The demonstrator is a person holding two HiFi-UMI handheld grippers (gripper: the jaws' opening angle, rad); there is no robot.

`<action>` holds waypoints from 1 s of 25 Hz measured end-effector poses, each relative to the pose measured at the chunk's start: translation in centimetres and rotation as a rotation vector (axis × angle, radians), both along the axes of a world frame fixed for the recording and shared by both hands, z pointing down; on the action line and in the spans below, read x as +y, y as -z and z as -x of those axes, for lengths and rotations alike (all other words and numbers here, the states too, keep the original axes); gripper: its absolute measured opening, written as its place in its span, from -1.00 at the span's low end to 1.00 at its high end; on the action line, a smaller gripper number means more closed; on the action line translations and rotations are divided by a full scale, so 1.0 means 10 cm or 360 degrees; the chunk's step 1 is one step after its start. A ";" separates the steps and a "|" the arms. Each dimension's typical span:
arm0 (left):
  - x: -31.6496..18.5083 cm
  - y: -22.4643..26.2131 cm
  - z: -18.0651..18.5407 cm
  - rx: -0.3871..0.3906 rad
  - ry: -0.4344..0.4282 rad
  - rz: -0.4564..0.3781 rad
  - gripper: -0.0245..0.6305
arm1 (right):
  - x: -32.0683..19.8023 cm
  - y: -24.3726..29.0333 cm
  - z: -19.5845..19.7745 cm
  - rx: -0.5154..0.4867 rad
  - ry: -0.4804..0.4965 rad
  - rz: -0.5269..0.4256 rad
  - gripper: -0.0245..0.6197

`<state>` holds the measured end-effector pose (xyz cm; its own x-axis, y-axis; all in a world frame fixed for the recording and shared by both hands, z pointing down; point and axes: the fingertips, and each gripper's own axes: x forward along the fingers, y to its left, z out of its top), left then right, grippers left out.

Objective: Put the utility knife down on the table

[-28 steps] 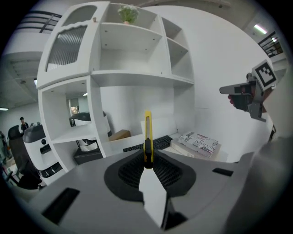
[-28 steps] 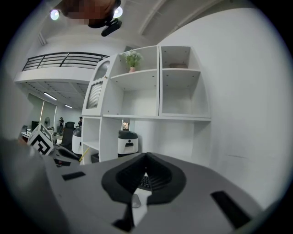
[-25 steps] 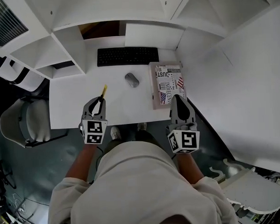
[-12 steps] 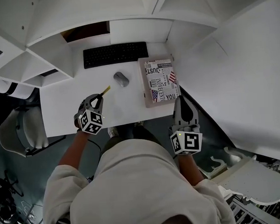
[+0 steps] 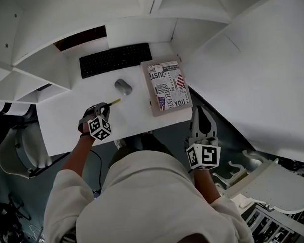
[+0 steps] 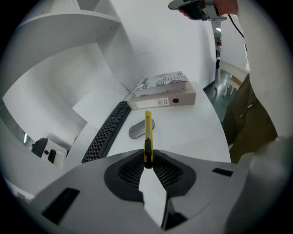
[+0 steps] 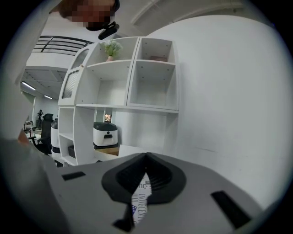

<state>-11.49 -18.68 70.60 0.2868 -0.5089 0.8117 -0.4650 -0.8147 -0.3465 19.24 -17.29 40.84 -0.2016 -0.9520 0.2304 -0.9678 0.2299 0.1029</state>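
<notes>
The utility knife (image 6: 148, 135) is slim and yellow with a black slider. My left gripper (image 6: 147, 161) is shut on its rear end, and the blade end points at the mouse and book. In the head view the left gripper (image 5: 105, 108) is over the white table (image 5: 62, 114), near its front, and the knife (image 5: 115, 101) sticks out toward the mouse. Whether the knife touches the table I cannot tell. My right gripper (image 5: 199, 111) hangs off the table's front right corner. Its jaws (image 7: 146, 158) meet at the tips with nothing between them.
A grey mouse (image 5: 123, 86) lies just beyond the knife tip. Behind it is a black keyboard (image 5: 115, 59). A printed book (image 5: 165, 85) lies at the table's right end. White shelves and walls close in the back and right. An office chair (image 5: 16, 148) stands at the left.
My left gripper has moved forward over the table with the knife, whose tip is now closer to the mouse. The right gripper stays off the table's edge, shut.
</notes>
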 end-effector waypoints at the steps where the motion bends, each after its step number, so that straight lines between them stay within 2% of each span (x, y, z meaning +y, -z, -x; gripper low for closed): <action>1: 0.00 -0.05 -0.01 -0.0027 -0.0033 0.0005 -0.74 | 0.00 -0.01 -0.02 0.0003 -0.0007 0.0004 -0.91; 5: -0.03 -0.20 -0.06 -0.0119 -0.0148 0.0020 -0.74 | -0.02 -0.04 -0.06 0.0008 -0.0027 0.0020 -0.91; 11: -0.07 -0.42 -0.08 -0.0211 -0.0231 0.0062 -0.74 | -0.01 -0.07 -0.12 0.0019 -0.0053 0.0041 -0.91; 25: -0.09 -0.82 -0.13 -0.0332 -0.0325 0.0201 -0.74 | -0.06 -0.14 -0.31 0.0043 -0.0100 0.0085 -0.91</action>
